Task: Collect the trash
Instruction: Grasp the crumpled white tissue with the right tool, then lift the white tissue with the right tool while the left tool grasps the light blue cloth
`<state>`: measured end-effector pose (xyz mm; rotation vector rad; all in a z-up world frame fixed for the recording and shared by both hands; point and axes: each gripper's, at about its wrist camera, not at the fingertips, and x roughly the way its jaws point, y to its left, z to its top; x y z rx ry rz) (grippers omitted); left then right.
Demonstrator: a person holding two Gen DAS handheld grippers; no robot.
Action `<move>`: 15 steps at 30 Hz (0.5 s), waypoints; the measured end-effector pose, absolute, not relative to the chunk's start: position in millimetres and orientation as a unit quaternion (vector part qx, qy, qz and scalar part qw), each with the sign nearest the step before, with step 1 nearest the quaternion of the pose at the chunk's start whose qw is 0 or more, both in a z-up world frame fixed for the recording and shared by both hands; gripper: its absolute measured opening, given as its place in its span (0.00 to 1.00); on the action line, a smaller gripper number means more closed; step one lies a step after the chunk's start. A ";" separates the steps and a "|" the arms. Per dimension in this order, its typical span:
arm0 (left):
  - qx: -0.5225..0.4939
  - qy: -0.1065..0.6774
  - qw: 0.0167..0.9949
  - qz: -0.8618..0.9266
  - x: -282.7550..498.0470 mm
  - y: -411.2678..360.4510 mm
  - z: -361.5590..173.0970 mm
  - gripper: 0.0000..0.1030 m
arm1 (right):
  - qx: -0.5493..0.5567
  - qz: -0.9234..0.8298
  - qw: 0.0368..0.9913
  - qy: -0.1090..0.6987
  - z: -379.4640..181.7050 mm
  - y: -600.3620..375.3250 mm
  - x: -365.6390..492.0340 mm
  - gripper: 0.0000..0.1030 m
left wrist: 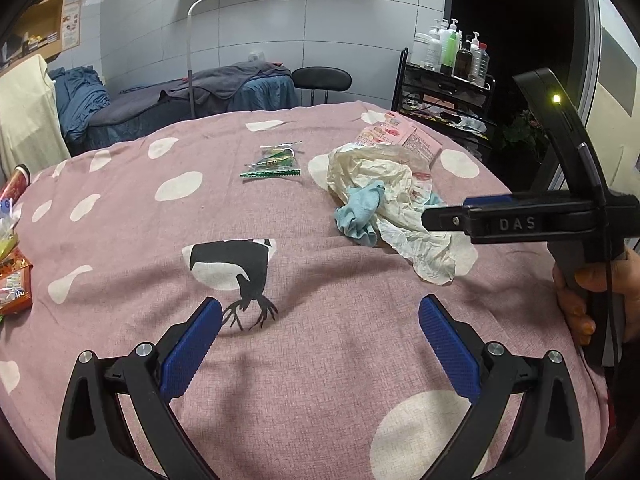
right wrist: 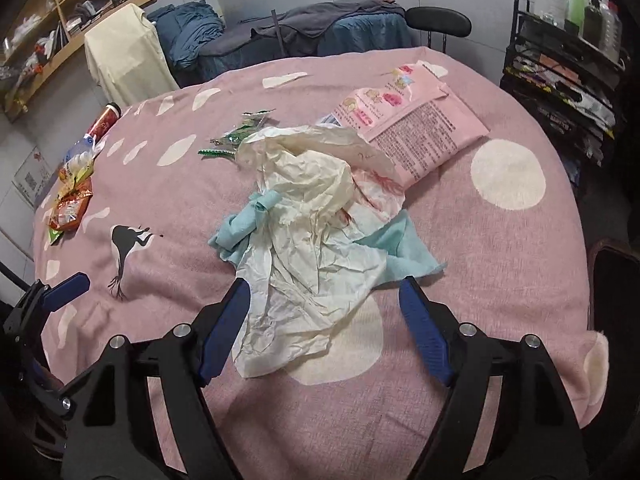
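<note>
Crumpled paper point(right wrist: 308, 256) on desk point(right wrist: 500, 264), over cloth point(right wrist: 404, 252). Flat packet point(right wrist: 420, 128) behind paper. Small wrapper point(right wrist: 240, 136) behind-left. Snack bags point(right wrist: 70, 204) at desk's left edge.

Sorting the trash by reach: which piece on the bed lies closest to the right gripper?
The crumpled white paper; its edge lies between the right gripper's open fingers.

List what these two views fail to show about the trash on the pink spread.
- Blue cloth: right wrist view, its middle is buried under the crumpled white paper.
- Green wrapper: right wrist view, partly behind that paper; print too small to read.
- Pink packet: left wrist view, near edge covered by the paper.
- Snack packets: left wrist view, cut off by the left edge.
</note>
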<state>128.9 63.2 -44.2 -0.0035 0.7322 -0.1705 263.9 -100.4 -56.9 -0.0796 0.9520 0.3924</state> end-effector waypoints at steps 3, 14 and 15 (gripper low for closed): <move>-0.008 0.358 0.930 -0.083 127.9 66.3 -44.4 0.95 | -0.078 0.176 0.866 0.462 -60.6 -87.5 276.8 0.73; -0.015 0.360 0.929 -0.085 124.7 68.1 -46.7 0.95 | -0.108 0.198 0.851 0.474 -71.7 -71.7 316.3 0.21; -0.016 0.361 0.929 -0.085 125.1 67.6 -47.0 0.95 | -0.095 0.195 0.858 0.465 -66.8 -77.7 314.7 0.20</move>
